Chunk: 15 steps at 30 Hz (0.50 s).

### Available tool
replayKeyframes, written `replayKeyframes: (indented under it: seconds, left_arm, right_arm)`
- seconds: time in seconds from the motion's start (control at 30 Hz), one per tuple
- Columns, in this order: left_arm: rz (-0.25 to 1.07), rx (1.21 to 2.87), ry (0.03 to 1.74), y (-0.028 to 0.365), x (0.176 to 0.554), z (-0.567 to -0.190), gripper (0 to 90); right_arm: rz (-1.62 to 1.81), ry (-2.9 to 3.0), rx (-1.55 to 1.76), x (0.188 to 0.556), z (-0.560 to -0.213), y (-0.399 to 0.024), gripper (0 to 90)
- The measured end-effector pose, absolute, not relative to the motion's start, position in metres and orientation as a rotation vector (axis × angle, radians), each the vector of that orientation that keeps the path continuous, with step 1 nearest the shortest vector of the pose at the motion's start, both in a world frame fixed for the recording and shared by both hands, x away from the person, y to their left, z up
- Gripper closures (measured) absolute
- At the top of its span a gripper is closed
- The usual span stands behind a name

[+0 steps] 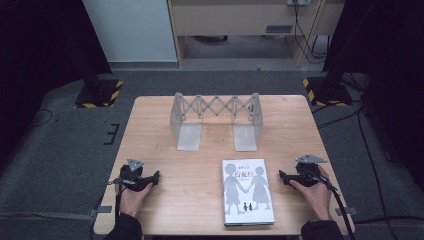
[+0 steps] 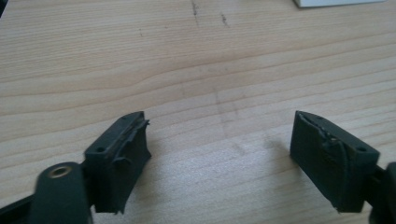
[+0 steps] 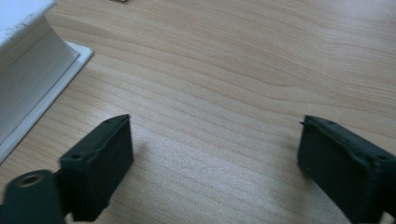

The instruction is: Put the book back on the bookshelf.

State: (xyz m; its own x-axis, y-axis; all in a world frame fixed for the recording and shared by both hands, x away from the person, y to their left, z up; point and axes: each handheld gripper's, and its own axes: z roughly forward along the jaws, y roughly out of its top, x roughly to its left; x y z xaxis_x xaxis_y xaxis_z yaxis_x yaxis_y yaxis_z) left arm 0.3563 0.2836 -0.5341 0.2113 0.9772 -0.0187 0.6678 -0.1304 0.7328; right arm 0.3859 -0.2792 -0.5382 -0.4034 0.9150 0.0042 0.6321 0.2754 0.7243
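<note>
A white book (image 1: 248, 191) with two grey child figures on its cover lies flat near the front of the wooden table (image 1: 210, 150). Behind it stands a grey metal expandable book rack (image 1: 216, 120). My left gripper (image 1: 156, 176) rests on the table at the front left, jaws open and pointing right toward the book. In the left gripper view the left gripper (image 2: 219, 149) has only bare wood between its jaws. My right gripper (image 1: 281, 175) rests at the front right, open, pointing left at the book. The right gripper view shows the right gripper (image 3: 215, 158) and the book's page edge (image 3: 28, 79) at its left.
Grey carpet surrounds the table. Two black stands with yellow-black striped bases (image 1: 99, 92) (image 1: 327, 90) flank its far corners, and cables (image 1: 370, 150) run along the right. A pale cabinet (image 1: 240, 20) stands at the back.
</note>
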Motion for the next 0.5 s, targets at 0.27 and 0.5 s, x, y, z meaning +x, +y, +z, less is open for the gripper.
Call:
replayKeyframes:
  seconds: [0.27,0.5]
  left_arm:
    - [0.613,1.779,1.471,0.280,0.350,-0.524,23.5]
    - [0.611,1.771,1.395,0.268,0.345,-0.516,23.8]
  right_arm:
    - [0.962,2.114,1.367,0.379,-0.531,-0.283,24.6]
    - [1.057,2.089,1.340,0.368,-0.524,-0.282,28.0]
